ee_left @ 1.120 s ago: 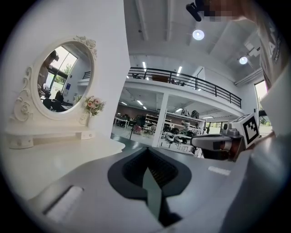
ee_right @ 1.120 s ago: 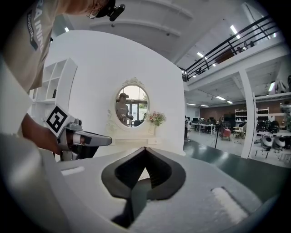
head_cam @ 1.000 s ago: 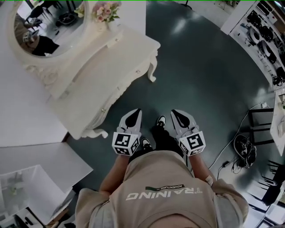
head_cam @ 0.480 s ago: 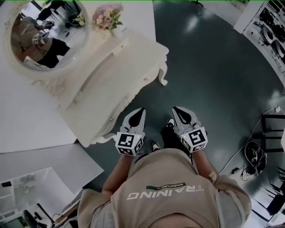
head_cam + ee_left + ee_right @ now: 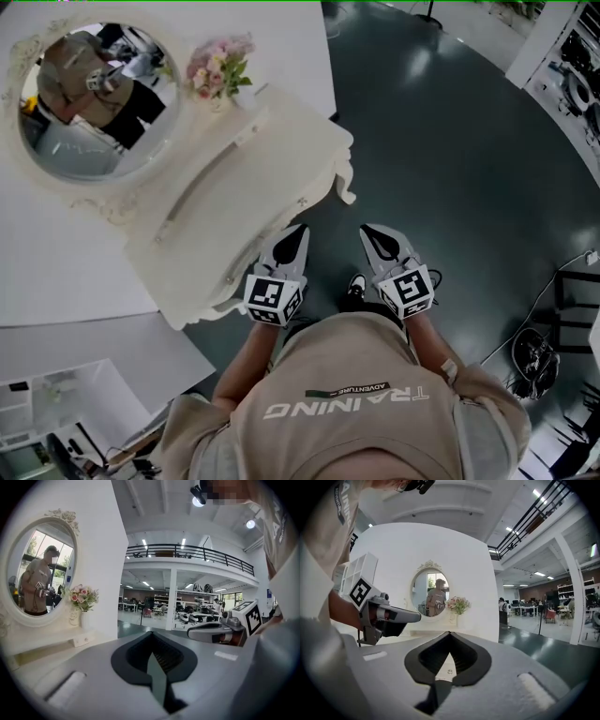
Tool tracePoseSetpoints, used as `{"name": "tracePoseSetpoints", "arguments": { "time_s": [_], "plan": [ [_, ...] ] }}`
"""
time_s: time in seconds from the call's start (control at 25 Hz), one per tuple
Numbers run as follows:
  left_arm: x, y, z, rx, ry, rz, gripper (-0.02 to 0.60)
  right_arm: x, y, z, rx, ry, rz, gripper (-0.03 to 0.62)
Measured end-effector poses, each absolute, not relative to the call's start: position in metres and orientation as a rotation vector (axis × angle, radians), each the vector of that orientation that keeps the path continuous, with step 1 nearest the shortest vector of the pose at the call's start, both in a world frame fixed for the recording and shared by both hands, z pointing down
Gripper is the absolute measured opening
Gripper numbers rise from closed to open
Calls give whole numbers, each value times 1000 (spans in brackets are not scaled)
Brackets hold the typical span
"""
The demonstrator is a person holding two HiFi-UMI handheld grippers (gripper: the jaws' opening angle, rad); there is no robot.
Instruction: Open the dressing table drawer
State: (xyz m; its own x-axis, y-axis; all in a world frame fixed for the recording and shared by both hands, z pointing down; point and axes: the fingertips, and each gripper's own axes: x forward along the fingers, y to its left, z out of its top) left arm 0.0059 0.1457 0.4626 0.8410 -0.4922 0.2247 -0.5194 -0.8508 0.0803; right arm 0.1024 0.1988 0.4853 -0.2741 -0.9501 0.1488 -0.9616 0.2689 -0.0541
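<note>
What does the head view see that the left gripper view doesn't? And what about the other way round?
Only the head view shows the person's beige shirt, a shoe and the curly leg of the dressing table. Only the left gripper view shows the balcony railing and the ceiling lights high up. Both show the mirror, the pink flowers, the dressing table and the right gripper.
</note>
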Motion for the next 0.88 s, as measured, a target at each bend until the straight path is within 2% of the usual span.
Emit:
{"name": "tracePoseSetpoints", "arguments": {
  "time_s": [0.4, 0.88],
  "plan": [
    [11, 121, 475, 2789, -973, 316, 18, 147, 170, 492, 1792, -2455, 198, 2],
    [56, 82, 506, 2770, -845, 380, 18, 171, 141, 515, 1815, -2398, 268, 2]
  ]
}}
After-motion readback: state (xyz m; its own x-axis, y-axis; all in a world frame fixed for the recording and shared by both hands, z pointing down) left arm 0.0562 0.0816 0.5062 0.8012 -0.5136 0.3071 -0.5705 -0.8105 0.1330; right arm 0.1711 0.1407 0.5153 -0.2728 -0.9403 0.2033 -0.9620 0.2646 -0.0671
